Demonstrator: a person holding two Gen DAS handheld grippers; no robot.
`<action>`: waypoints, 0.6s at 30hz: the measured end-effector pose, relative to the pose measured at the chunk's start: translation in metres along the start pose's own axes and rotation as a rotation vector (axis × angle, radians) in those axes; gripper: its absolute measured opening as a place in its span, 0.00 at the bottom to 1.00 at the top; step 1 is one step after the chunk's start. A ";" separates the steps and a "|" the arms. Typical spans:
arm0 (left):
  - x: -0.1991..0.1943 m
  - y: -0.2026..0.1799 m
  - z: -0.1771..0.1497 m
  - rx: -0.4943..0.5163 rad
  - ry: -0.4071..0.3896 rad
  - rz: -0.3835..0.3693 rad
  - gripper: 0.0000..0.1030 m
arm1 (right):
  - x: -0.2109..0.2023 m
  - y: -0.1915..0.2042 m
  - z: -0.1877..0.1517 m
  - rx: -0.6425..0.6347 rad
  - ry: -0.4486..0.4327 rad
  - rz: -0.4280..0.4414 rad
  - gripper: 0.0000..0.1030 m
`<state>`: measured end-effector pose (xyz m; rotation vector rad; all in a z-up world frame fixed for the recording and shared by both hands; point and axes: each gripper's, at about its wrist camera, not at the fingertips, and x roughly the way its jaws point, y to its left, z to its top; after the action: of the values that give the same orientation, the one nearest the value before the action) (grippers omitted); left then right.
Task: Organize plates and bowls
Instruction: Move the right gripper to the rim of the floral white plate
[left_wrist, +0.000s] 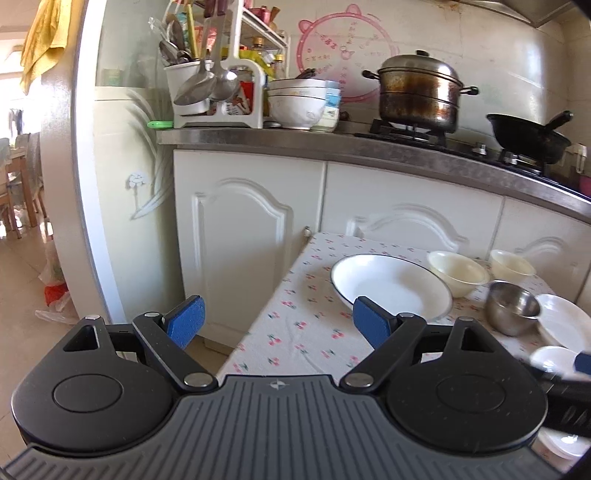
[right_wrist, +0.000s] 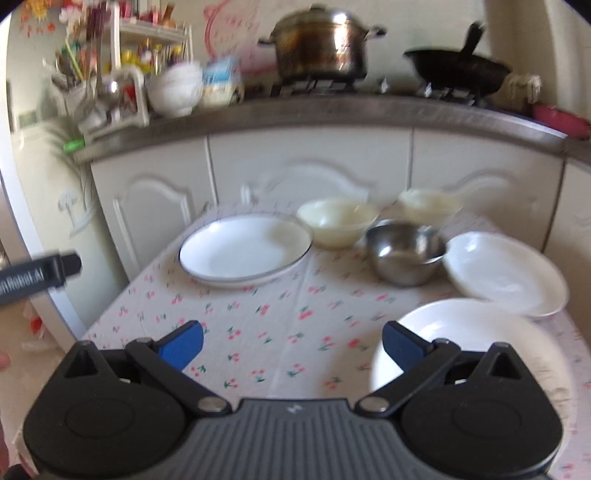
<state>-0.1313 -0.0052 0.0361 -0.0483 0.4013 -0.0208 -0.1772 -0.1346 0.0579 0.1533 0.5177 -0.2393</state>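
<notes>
A small table with a cherry-print cloth (right_wrist: 280, 325) holds the dishes. A dark-rimmed white plate (right_wrist: 245, 251) (left_wrist: 391, 284) lies at the left. Behind it stand two cream bowls (right_wrist: 338, 219) (right_wrist: 430, 205), also in the left wrist view (left_wrist: 458, 271) (left_wrist: 511, 264). A steel bowl (right_wrist: 406, 253) (left_wrist: 511, 306) stands in the middle. Two white plates (right_wrist: 506, 273) (right_wrist: 469, 343) lie at the right. My left gripper (left_wrist: 277, 325) is open and empty over the table's left edge. My right gripper (right_wrist: 293, 345) is open and empty above the near cloth, its right finger over the nearest plate.
White cabinets stand behind the table under a steel counter (left_wrist: 332, 144). On it are a utensil rack (left_wrist: 218, 85), stacked bowls (left_wrist: 299, 103), a steamer pot (left_wrist: 421, 90) and a black wok (left_wrist: 528, 138). A fridge (left_wrist: 122, 166) stands left. The right gripper shows in the left wrist view (left_wrist: 576, 373).
</notes>
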 end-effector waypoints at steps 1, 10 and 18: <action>-0.007 -0.001 -0.002 0.000 0.001 -0.013 1.00 | -0.008 -0.004 0.001 0.013 -0.020 -0.009 0.99; -0.061 -0.019 -0.001 0.056 -0.004 -0.123 1.00 | -0.073 -0.031 -0.007 0.033 -0.151 -0.148 0.99; -0.092 -0.031 0.002 0.119 0.000 -0.184 1.00 | -0.101 -0.046 -0.020 0.063 -0.164 -0.150 0.99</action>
<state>-0.2152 -0.0329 0.0753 0.0328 0.3935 -0.2259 -0.2833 -0.1557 0.0878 0.1546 0.3591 -0.4118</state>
